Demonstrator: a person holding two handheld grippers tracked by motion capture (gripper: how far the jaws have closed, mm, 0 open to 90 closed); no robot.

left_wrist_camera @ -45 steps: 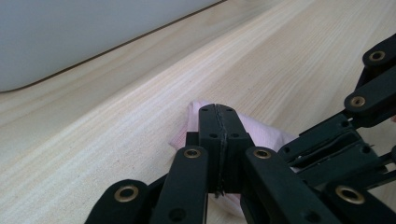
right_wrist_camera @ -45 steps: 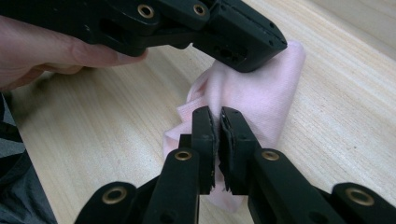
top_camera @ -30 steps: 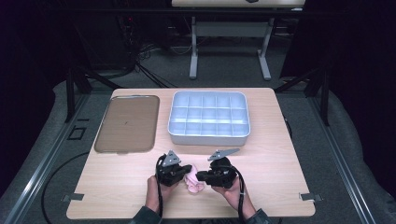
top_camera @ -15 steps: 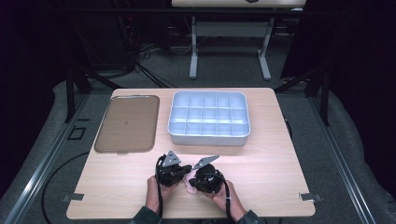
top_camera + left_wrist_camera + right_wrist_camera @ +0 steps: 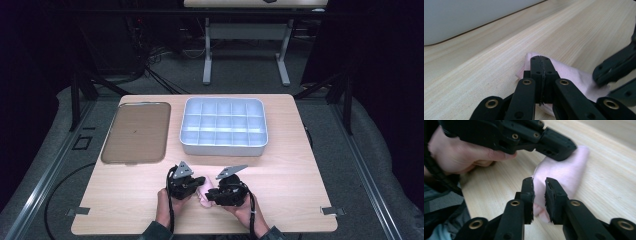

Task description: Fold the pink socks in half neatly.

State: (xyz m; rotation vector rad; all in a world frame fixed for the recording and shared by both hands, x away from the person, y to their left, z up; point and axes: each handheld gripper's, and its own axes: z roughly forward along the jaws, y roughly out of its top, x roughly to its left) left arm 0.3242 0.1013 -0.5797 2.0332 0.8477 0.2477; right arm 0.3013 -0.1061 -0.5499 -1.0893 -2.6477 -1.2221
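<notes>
Lying on the wooden table (image 5: 300,165) in the lower middle of the high view, the pink cloth (image 5: 204,192) sits between the two grippers, which meet over it from either side. Left gripper (image 5: 541,65): jaws pressed together, with the cloth showing just behind and to both sides of the tips in the left gripper view, so it appears pinched at its edge. Right gripper (image 5: 539,185): jaws a little apart and just been opening; a fold of the cloth stands in the gap between them in the right gripper view, and I cannot tell whether the pads press on it. In that same view the left gripper crosses the upper part of the frame, its tip on the far end of the cloth, the person's hand (image 5: 456,152) behind it at upper left.

Further up in the high view: white compartment tray (image 5: 223,145) at centre, just above the grippers. Brown flat tray (image 5: 136,132) to its left, apart from it.
</notes>
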